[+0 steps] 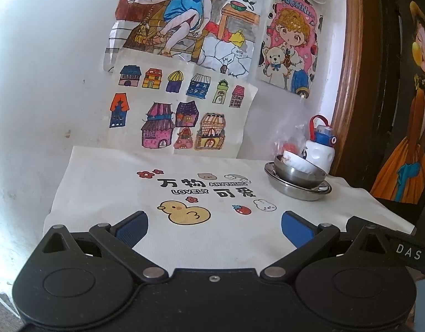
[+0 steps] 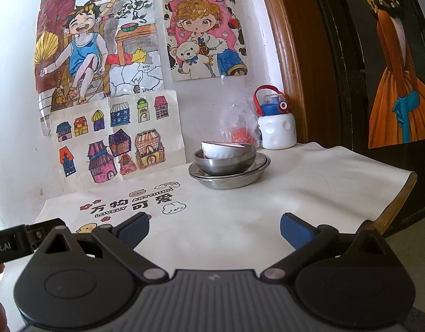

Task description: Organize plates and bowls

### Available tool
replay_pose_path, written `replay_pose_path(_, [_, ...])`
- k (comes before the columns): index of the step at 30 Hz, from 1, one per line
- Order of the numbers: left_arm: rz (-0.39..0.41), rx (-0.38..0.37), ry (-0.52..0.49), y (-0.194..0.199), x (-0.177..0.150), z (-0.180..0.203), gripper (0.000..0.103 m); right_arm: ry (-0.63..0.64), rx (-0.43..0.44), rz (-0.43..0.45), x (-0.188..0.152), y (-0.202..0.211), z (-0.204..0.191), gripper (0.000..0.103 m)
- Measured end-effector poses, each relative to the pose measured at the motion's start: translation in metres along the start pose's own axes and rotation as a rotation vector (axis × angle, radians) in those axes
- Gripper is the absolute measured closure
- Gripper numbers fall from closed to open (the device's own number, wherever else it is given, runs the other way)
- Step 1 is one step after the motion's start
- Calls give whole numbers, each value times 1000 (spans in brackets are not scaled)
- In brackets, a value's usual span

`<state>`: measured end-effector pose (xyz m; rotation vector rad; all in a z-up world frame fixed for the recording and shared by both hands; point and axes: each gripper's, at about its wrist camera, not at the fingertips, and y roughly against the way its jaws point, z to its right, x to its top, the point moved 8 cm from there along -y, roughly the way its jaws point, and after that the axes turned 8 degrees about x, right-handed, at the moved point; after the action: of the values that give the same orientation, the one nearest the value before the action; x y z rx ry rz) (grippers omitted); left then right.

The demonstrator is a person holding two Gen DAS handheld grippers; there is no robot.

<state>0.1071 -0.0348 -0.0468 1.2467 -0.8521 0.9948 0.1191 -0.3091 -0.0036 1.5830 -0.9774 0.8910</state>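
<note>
The desk [image 2: 309, 182] is draped in a cream canvas cloth [image 1: 107, 171], soft and matte with printed cartoon figures, so anything dragged on it would likely bunch the fabric rather than slide.

The crockery sits as one nested stack toward the back of the desk, just in front of the white water bottle [image 2: 277, 132]. At the bottom is a stainless steel plate [image 2: 229, 178], shallow, with a thin flared rim; there may be two plates nested, though I cannot tell for sure. Inside it stands a steel bowl [image 2: 226, 163], round-walled and polished. These should be light, rigid and slippery, and best pinched at the rim. Tilted inside the steel bowl rests a white ceramic bowl [image 2: 219, 149], leaning on one side. It is probably the heaviest for its size and the only breakable piece; its exposed upper lip is the natural place to take hold, lifting straight up so it does not clatter against the metal.

A crinkled clear plastic bag [image 2: 238, 121] with something red in it stands just behind the stack, beside the bottle.

The left hand-held gripper [image 1: 214, 225] and right hand-held gripper [image 2: 214, 227] both hover well short of the stack, jaws spread wide and empty.
</note>
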Motion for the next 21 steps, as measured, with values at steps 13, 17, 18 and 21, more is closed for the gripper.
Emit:
replay_pose_path(13, [-6,11,-5,-1,-1,-2,1,6,4,-6,-2,-1,-2,0])
replay_pose_path(17, [-6,14,-3,-1,0,-3,1,11,6,-8,-3,-2,-5,0])
replay_pose_path(18, [-6,15,-2,-1,0,-3,1,11,7,-8,-3,-2,-6,0])
replay_pose_path(21, [-6,16,-2,-1,0,-3,1,13,8,-10,-3,-3,-6,0])
